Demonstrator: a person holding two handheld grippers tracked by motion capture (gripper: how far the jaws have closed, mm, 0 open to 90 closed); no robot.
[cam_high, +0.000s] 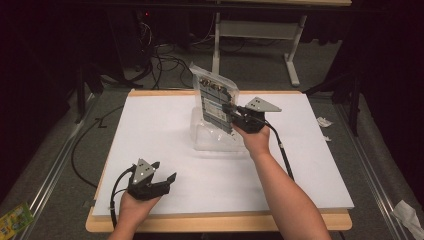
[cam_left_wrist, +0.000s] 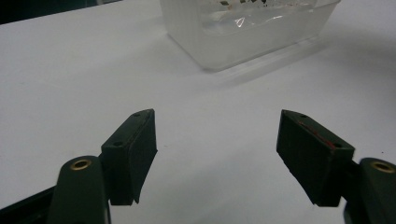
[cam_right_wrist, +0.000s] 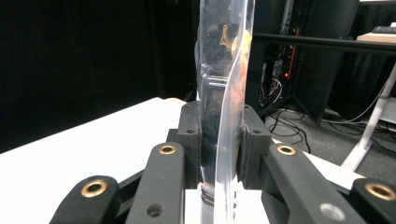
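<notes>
White table (cam_high: 165, 130); R gripper (cam_right_wrist: 219, 154) clamps bagged board (cam_high: 216, 102) over clear bin (cam_high: 212, 137); L gripper (cam_left_wrist: 217, 140) open.

A clear plastic bag (cam_high: 216, 100) holding a grey circuit board stands upright, its lower end inside a translucent bin (cam_high: 210, 140).

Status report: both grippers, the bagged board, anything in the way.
Right gripper shut on bagged circuit board, upright over clear plastic bin. Left gripper open, idle near table edge. Nothing blocking the bin.
</notes>
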